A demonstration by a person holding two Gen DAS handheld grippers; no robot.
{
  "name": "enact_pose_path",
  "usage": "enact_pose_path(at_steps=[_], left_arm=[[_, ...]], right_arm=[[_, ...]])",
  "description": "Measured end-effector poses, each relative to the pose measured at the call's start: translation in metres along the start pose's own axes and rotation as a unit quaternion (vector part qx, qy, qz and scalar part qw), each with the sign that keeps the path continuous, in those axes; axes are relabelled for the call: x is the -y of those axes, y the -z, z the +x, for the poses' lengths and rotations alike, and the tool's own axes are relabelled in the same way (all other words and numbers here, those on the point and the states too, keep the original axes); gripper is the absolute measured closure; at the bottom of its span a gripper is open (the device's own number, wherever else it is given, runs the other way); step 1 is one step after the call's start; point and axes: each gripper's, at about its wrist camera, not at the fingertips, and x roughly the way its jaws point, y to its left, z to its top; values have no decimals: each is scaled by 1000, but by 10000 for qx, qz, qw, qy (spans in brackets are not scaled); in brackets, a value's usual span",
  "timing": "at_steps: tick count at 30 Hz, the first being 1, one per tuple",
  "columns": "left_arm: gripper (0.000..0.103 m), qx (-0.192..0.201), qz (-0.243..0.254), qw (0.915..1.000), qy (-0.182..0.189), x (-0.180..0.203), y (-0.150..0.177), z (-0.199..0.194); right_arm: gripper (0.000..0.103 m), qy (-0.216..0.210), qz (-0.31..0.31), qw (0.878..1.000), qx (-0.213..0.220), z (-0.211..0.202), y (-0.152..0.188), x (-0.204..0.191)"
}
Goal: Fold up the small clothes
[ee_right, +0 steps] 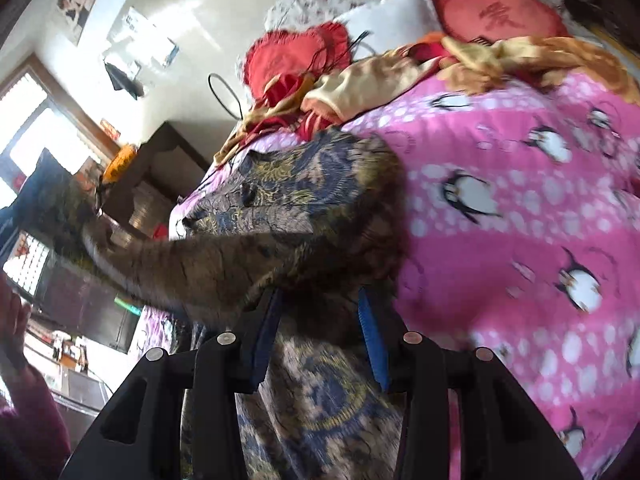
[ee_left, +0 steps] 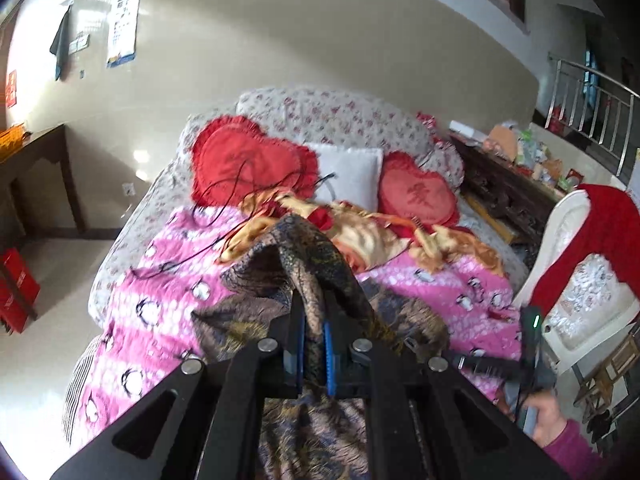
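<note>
I hold the garment [ee_left: 304, 256] above the pink quilt [ee_left: 160, 300], my left gripper [ee_left: 314, 312] pinched on a fold. My right gripper [ee_right: 320, 300] gapes around cloth. Crumpled gold fabric [ee_left: 372, 236] and black cables [ee_left: 224, 216] crowd the pillows [ee_left: 240, 160] beyond.

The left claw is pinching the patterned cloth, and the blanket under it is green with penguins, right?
Not quite. The blanket is pink with penguins, not green; the left wrist view shows it plainly. The rest holds: the left claw is shut on the patterned cloth.
</note>
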Motion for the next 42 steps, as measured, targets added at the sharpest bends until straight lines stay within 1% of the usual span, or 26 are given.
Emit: enact_pose_path(at_steps=[2,3,4,5,7,9,12,13,15,17,20,21,22,23,25,27,28,30,31,32,33,34,36,38,40,42], left_arm=[[95,-178,-119,9997,-113,-11,11,17],[95,-255,-179,9994,-167,-17,16,25],[95,-392,-307,9985,-220,-25,23,40],[95,-549,-440,9973,-229,-34,32,56],[95,-938,-699,9926,-327,-53,52,86],[95,-1185,-864,9886,-340,-68,72,104],[95,-1381,-907,9853,-428,-81,93,119],[95,-1421,-918,9846,-435,-84,99,122],[95,-1470,-945,9837,-431,-88,106,124],[95,-1462,-965,9837,-401,-88,108,122],[95,-1375,-939,9854,-365,-84,104,116],[95,-1311,-907,9866,-356,-83,103,113],[95,-1255,-862,9877,-351,-82,101,110],[94,-1211,-822,9886,-357,-80,100,107],[83,-1161,-787,9895,-338,-80,101,108],[53,-1290,-788,9877,-407,-79,110,119],[50,-1484,-775,9847,-486,-78,120,131],[50,-1790,-728,9795,-563,-79,135,149],[50,-2130,-691,9721,-693,-81,147,160],[50,-2294,-677,9684,-713,-83,154,164],[50,-2324,-678,9679,-667,-85,160,163],[50,-2283,-666,9691,-663,-88,162,160],[45,-2188,-590,9714,-709,-90,162,152],[41,-2021,-534,9749,-772,-90,159,145],[39,-1900,-551,9766,-839,-91,153,141],[39,-1864,-671,9766,-839,-93,150,137]], right_arm=[[67,-78,334,9991,234,3,-20,4],[65,-16,479,9981,392,8,-38,7],[60,118,531,9976,419,15,-49,10],[60,313,676,9967,309,27,-63,16],[60,520,982,9937,118,37,-72,24],[60,460,887,9947,255,29,-71,21],[60,656,249,9965,444,6,-57,6],[58,683,65,9971,342,4,-52,3],[58,727,21,9974,19,8,-45,3],[58,1056,87,9941,-214,21,-43,4],[58,1493,289,9879,-305,44,-45,13],[65,1507,412,9862,-541,60,-47,19],[96,1441,460,9868,-577,65,-49,22],[97,1405,460,9879,-462,63,-51,23],[97,1558,407,9869,73,45,-59,24],[98,1777,456,9823,380,31,-65,30],[98,1901,427,9800,398,30,-66,33],[97,2169,408,9749,306,38,-66,44],[92,2145,600,9747,197,43,-63,56],[87,2044,818,9752,239,38,-61,66],[73,1985,938,9751,318,28,-59,70],[70,1929,958,9758,385,16,-57,69],[70,1743,721,9813,374,-4,-50,56],[70,1569,119,9874,165,-10,-38,29],[70,1489,-476,9876,-130,-2,-23,3],[72,1528,-852,9839,-361,10,-8,-12]])
